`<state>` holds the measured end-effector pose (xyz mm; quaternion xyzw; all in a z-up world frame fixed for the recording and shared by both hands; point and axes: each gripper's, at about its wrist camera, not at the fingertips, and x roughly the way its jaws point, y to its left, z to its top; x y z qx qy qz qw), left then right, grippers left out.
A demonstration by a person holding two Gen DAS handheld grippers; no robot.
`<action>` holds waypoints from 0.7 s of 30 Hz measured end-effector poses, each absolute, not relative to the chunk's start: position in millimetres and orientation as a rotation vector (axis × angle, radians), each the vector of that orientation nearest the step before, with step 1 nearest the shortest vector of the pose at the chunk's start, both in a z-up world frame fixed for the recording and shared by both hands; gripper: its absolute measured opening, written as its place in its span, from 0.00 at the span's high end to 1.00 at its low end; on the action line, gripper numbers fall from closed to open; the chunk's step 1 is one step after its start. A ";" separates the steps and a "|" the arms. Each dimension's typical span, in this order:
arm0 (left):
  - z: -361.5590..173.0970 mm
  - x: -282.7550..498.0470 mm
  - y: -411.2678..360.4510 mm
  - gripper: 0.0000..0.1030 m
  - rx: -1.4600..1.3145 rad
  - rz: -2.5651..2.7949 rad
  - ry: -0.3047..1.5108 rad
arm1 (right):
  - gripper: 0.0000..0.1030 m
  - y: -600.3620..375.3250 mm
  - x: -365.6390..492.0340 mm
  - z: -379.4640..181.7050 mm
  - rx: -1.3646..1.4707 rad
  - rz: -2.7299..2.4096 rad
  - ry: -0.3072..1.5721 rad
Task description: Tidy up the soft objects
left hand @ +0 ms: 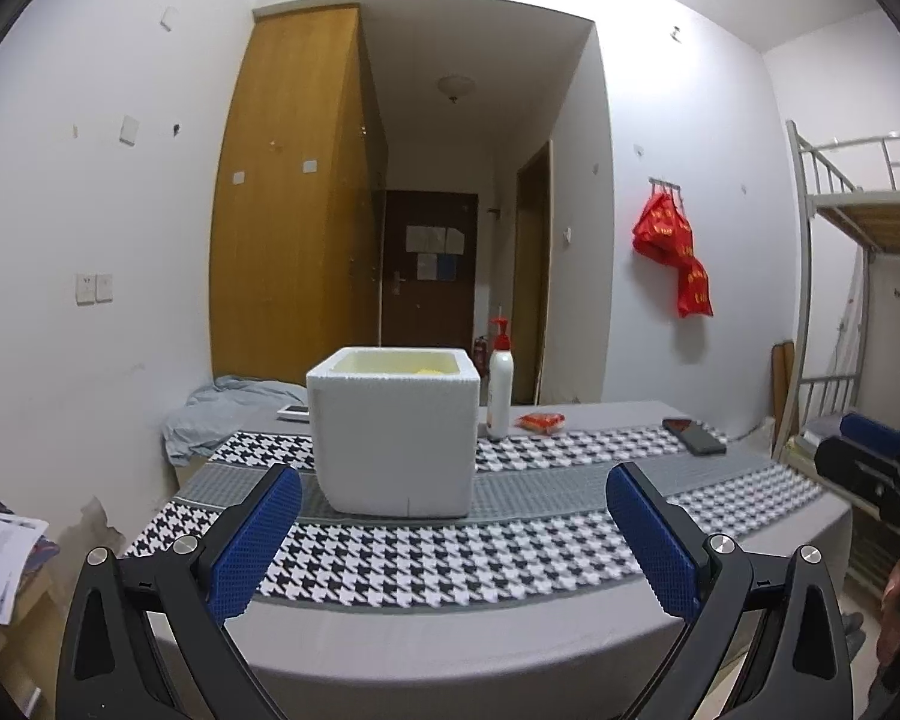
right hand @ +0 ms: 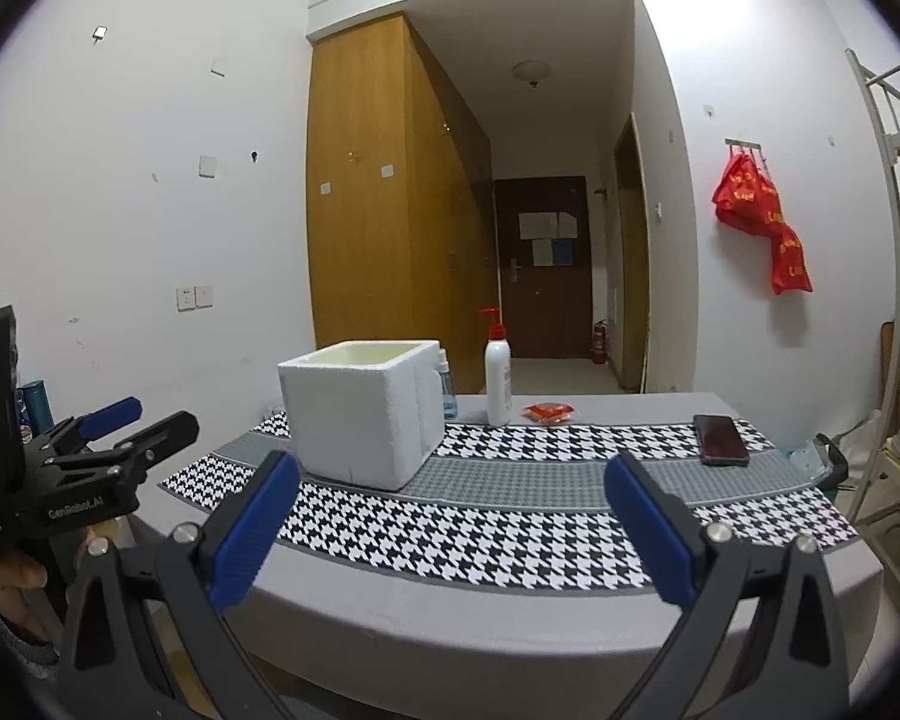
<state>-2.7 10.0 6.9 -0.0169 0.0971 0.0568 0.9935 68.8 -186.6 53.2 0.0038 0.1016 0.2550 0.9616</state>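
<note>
Hovering short of the near edge of the counter [left hand: 390, 642], the left gripper [left hand: 453, 531] has its blue-padded fingers spread wide with nothing between them. The right gripper [right hand: 450, 531] hangs beside it in the same posture, wide open and empty, also short of the near edge.

A houndstooth runner [right hand: 510, 540] with a grey band lies across the grey counter. On it, toward the left, stands a white styrofoam box [left hand: 393, 432] with no lid; something yellow [left hand: 429, 368] shows just over its far rim, too little of it visible to tell what it is. Just right of the box stands a white pump bottle with a red pump [left hand: 500, 387], upright. Near it, further right, a small red packet [left hand: 541, 422] lies flat on the grey surface behind the runner. A dark phone [right hand: 720, 439] lies on the runner toward the right end, well apart from the box. Behind the box, in the right wrist view, a small clear spray bottle [right hand: 447, 387] peeks out. A crumpled grey-blue cloth [left hand: 222, 414] is heaped at the far left corner.
</note>
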 end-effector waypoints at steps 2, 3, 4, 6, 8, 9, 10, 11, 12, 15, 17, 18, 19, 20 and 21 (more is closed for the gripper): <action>1.6 -6.6 9.1 0.01 -0.019 0.117 0.193 | 0.00 -188.1 66.6 48.2 0.011 0.507 0.207; 1.6 -6.6 9.6 0.01 -0.019 0.119 0.193 | 0.00 -188.5 64.8 45.6 0.014 0.505 0.207; -0.4 -7.9 10.1 0.01 -0.021 0.119 0.197 | 0.00 -189.3 64.0 43.4 0.020 0.505 0.208; -2.7 -12.2 12.1 0.01 -0.033 0.107 0.193 | 0.00 -189.0 62.6 40.9 0.026 0.495 0.215; -3.6 -16.7 12.7 0.01 -0.035 0.114 0.182 | 0.00 -188.9 58.8 39.7 0.028 0.496 0.209; -4.0 -19.8 12.4 0.01 -0.029 0.115 0.175 | 0.00 -188.1 55.9 39.0 0.026 0.502 0.203; -4.8 -22.0 12.9 0.01 -0.027 0.114 0.173 | 0.00 -186.8 53.7 38.0 0.023 0.502 0.199; -5.2 -23.7 13.0 0.01 -0.026 0.113 0.171 | 0.00 -185.8 52.1 37.3 0.020 0.498 0.197; -5.3 -25.7 13.4 0.01 -0.025 0.111 0.170 | 0.00 -185.1 50.6 36.5 0.018 0.494 0.197; -5.6 -29.7 13.0 0.01 -0.014 0.110 0.168 | 0.00 -181.4 48.2 35.7 0.005 0.499 0.200; -5.8 -30.2 13.0 0.01 -0.007 0.110 0.168 | 0.00 -177.8 46.4 35.6 -0.002 0.501 0.196; -6.5 -30.6 13.7 0.01 -0.008 0.110 0.169 | 0.00 -176.6 46.5 35.5 -0.005 0.502 0.196; -6.3 -30.1 14.5 0.01 -0.009 0.110 0.170 | 0.00 -174.9 47.2 34.9 -0.007 0.502 0.199; -6.7 -29.8 14.6 0.01 -0.010 0.110 0.172 | 0.00 -173.7 47.5 33.9 -0.008 0.503 0.202; -7.1 -29.3 15.0 0.01 -0.011 0.110 0.173 | 0.00 -172.8 48.3 33.3 -0.009 0.505 0.205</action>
